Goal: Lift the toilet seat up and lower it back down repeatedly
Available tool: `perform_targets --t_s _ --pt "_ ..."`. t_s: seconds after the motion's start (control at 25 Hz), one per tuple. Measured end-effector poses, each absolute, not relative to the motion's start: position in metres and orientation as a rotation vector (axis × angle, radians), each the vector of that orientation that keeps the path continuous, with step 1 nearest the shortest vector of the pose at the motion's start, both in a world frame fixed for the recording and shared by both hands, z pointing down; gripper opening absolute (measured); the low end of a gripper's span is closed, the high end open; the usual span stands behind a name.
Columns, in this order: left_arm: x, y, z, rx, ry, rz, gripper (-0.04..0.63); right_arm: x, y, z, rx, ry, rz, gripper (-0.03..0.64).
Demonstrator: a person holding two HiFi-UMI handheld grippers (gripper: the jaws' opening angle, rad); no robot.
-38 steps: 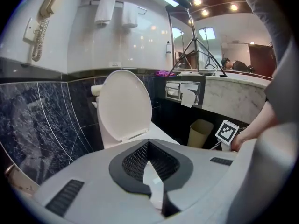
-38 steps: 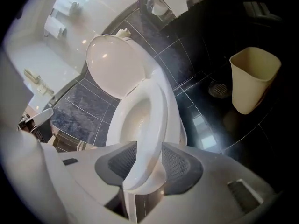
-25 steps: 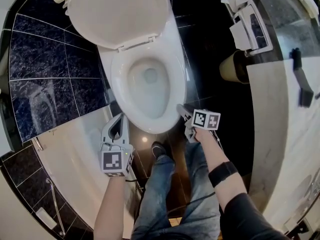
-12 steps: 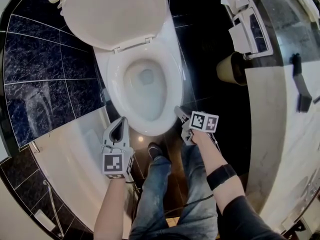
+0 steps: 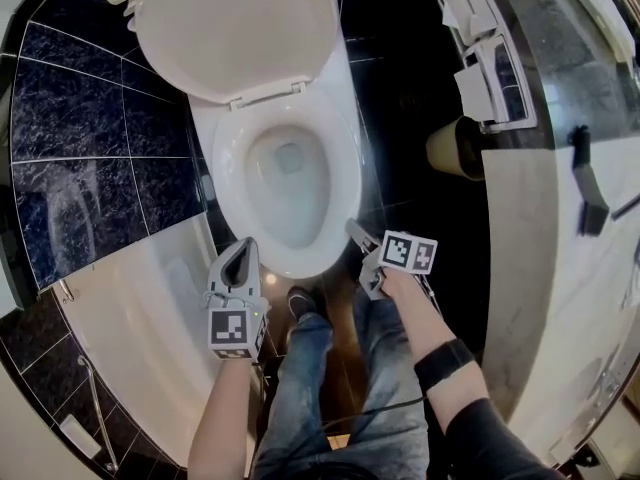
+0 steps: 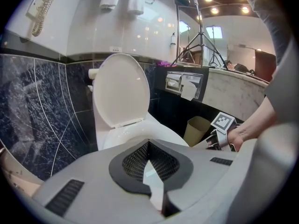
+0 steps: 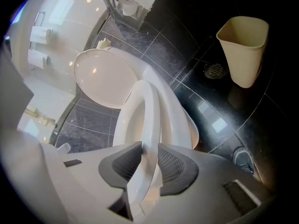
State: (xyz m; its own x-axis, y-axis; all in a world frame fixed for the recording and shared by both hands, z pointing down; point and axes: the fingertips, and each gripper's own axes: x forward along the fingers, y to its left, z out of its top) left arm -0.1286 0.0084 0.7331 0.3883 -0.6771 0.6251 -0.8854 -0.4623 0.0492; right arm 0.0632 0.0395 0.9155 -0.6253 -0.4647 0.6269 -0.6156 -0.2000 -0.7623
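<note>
Two grippers: your right gripper jaws just closed onto the toilet seat near rim; your left gripper jaws together, empty.

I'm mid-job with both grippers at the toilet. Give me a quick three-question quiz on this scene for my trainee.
1. True or false: the white plastic toilet lid stands raised.
2. What is the right gripper holding? A) the white oval toilet seat B) the lid C) nothing
3. Short answer: what is between the jaws of the left gripper?

Key
1. True.
2. A. Its jaws have just been closing, and the pads now press on the seat's front edge.
3. Nothing. The jaws are together, and the gripper hangs clear in front of the bowl.
</note>
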Motion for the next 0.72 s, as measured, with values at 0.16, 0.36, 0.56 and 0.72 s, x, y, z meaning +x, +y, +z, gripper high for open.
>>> perform_targets --t_s 0.16,0.36,0.56,0.72 --pt "-0.131 0.026 0.722 2.284 -1.33 0.785 -0.005 0.063 0.036 0.884 1.287 -1.916 1.956 0.118" --pt "-0.143 0.067 0.715 2.182 -1.35 0.8 -0.005 0.062 0.024 0.837 1.247 -1.953 1.931 0.121" --pt "-0.142 0.122 0.733 2.046 -1.301 0.829 -0.005 0.061 0.003 0.787 1.26 -2.001 1.939 0.121" --pt "-0.13 0.121 0.747 1.971 -1.309 0.776 -0.005 0.06 -0.018 0.751 1.258 -2.06 1.92 0.124"
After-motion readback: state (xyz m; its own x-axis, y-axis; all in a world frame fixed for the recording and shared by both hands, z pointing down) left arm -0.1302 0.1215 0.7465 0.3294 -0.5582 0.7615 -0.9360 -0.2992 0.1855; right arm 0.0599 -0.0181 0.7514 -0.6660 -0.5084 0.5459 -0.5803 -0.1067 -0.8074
